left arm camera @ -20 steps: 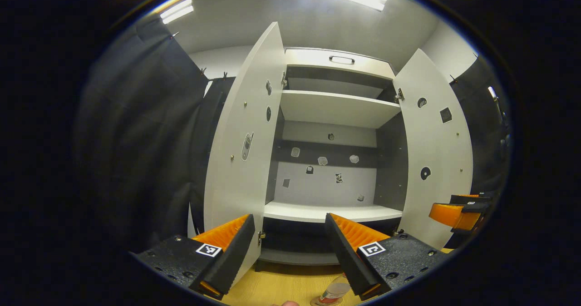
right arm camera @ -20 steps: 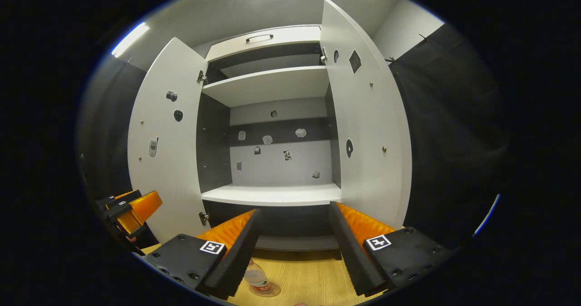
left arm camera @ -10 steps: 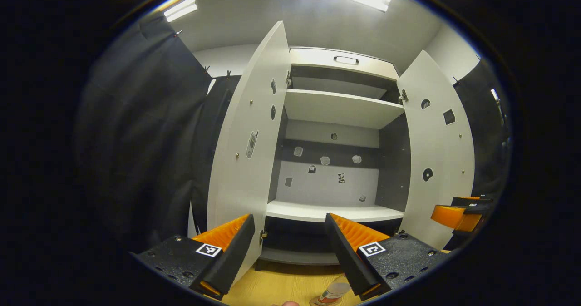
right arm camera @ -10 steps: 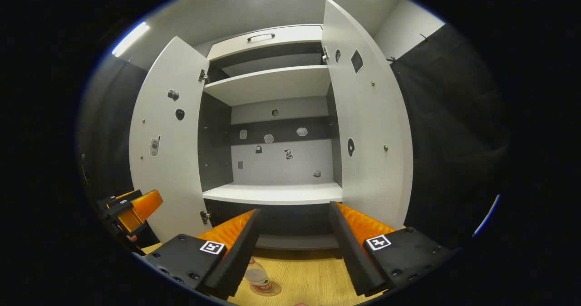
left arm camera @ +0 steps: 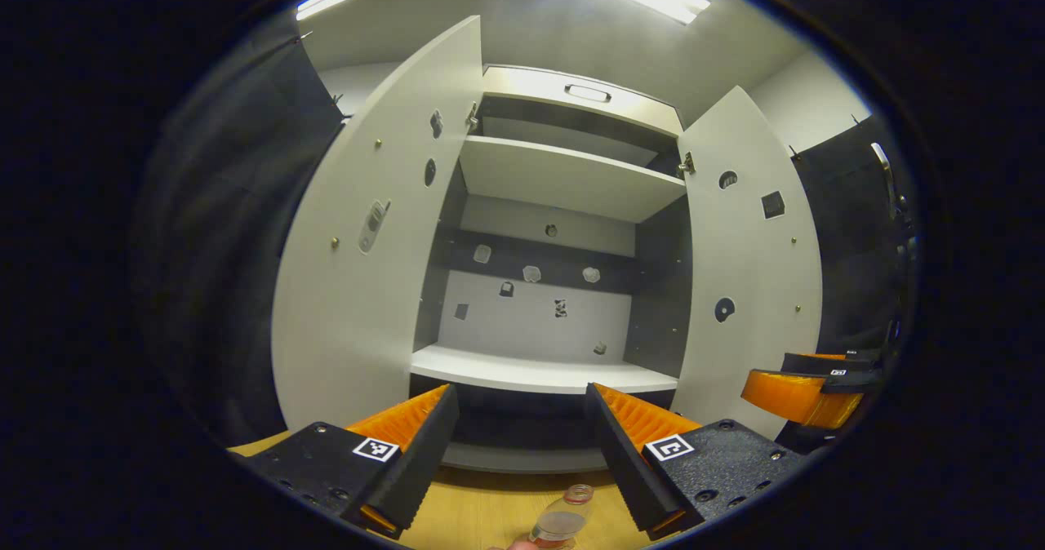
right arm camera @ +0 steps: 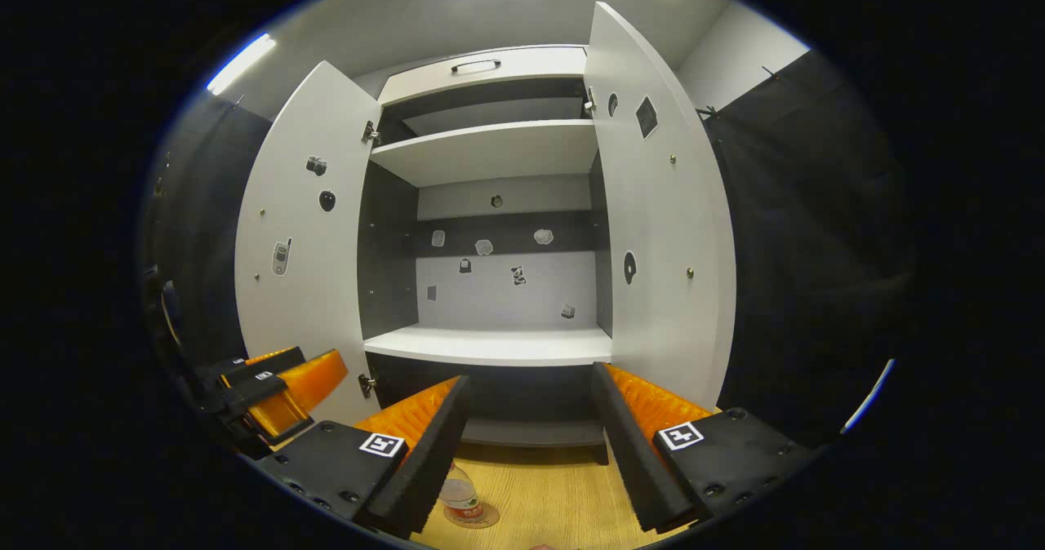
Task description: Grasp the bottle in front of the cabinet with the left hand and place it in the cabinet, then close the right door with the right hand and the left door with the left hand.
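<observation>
the left claw (left arm camera: 522,452), spread wide and empty, should drop squarely over the upright bottle (left arm camera: 560,522) on the tabletop (left arm camera: 478,517) before pinching its body.

Open cabinet (right arm camera: 490,346), bottle (right arm camera: 460,497) standing on floor (right arm camera: 555,501) before it.

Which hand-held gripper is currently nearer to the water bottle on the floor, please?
Left, by a small margin. The water bottle stands between the left hand-held gripper fingers, just below. From the right hand-held gripper it sits off to the left, beside the left finger.
</observation>
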